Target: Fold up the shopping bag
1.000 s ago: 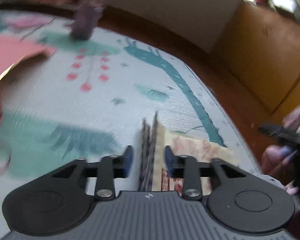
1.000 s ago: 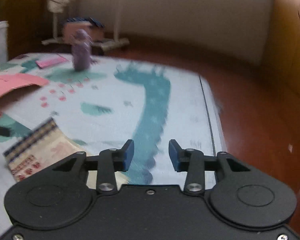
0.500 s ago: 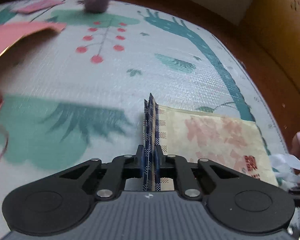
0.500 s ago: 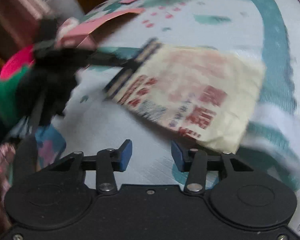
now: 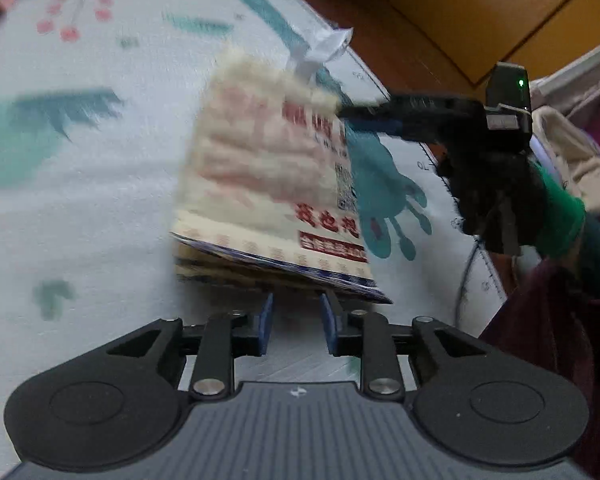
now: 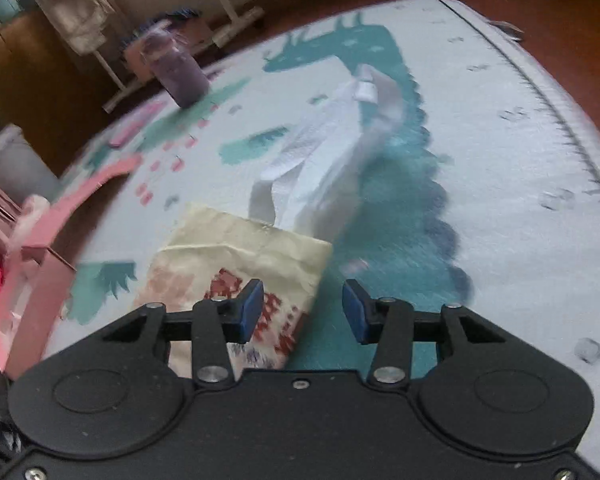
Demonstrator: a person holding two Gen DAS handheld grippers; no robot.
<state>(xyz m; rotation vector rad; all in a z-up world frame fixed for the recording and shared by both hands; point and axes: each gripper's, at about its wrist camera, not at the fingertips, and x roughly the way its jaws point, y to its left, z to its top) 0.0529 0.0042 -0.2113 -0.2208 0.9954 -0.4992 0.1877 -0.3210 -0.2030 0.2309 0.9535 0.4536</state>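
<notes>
A cream shopping bag (image 5: 268,168) with red print lies folded on the play mat (image 5: 80,200), blurred by motion. Its white handles (image 5: 320,46) stick out at the far end. My left gripper (image 5: 296,320) is open just short of the bag's blue-trimmed near edge, with nothing between its fingers. My right gripper (image 5: 348,112) comes in from the right at the bag's far corner. In the right wrist view my right gripper (image 6: 302,312) stands open above the bag (image 6: 236,256), whose corner lies by the left finger. The handles (image 6: 320,160) trail away over the mat.
A purple bottle (image 6: 180,76) stands at the mat's far side, with a pink card (image 6: 134,128) near it. A pink cardboard box (image 6: 40,240) and a grey bin (image 6: 8,160) sit at the left. A gloved hand (image 5: 500,188) holds the right gripper. Wooden floor borders the mat (image 6: 500,200).
My left gripper, shut on the bag's edge half a second ago, has opened and drawn back. The right gripper has swung in to the bag's handle end.
</notes>
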